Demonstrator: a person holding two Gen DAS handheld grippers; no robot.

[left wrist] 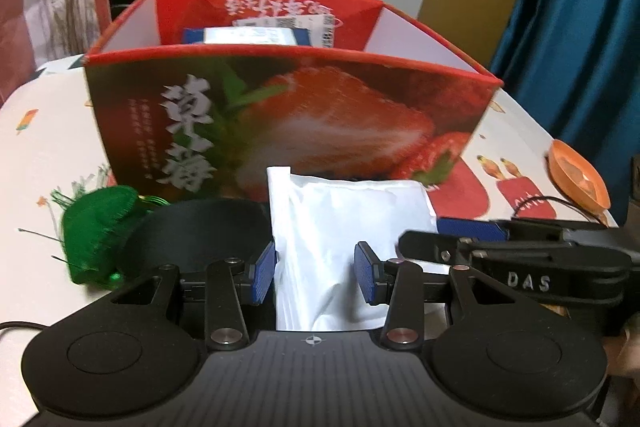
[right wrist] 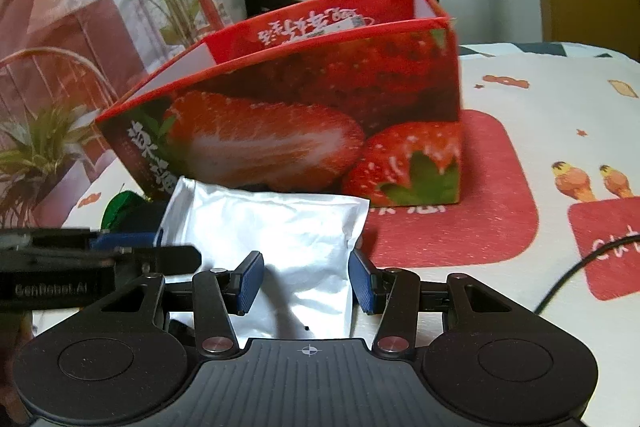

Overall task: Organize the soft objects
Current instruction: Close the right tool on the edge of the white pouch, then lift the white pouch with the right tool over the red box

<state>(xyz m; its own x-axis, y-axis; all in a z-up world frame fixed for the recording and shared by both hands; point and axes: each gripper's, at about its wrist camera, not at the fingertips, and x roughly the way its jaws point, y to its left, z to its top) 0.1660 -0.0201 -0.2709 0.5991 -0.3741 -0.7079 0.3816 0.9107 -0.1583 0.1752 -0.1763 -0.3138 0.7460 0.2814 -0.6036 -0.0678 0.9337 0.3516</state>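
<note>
A white soft pouch (left wrist: 344,219) stands tilted in front of the red strawberry box (left wrist: 280,115), raised a little off the tablecloth. My left gripper (left wrist: 316,273) holds its left part: one blue pad lies against the pouch's left edge, and the other dents its creased face. My right gripper (right wrist: 306,281) holds the right part of the pouch (right wrist: 280,227), with one pad at the pouch's right edge. In each wrist view the other gripper reaches in from the side (left wrist: 424,235) (right wrist: 176,247). The box (right wrist: 304,131) is open on top, with a blue and white packet (left wrist: 248,37) inside.
A green mesh bag (left wrist: 96,231) and a black rounded thing (left wrist: 200,227) lie left of the pouch. An orange dish (left wrist: 580,179) sits near the table's right edge. A black cable (right wrist: 580,267) crosses the cloth at the right. An exercise bike and plants stand behind the table.
</note>
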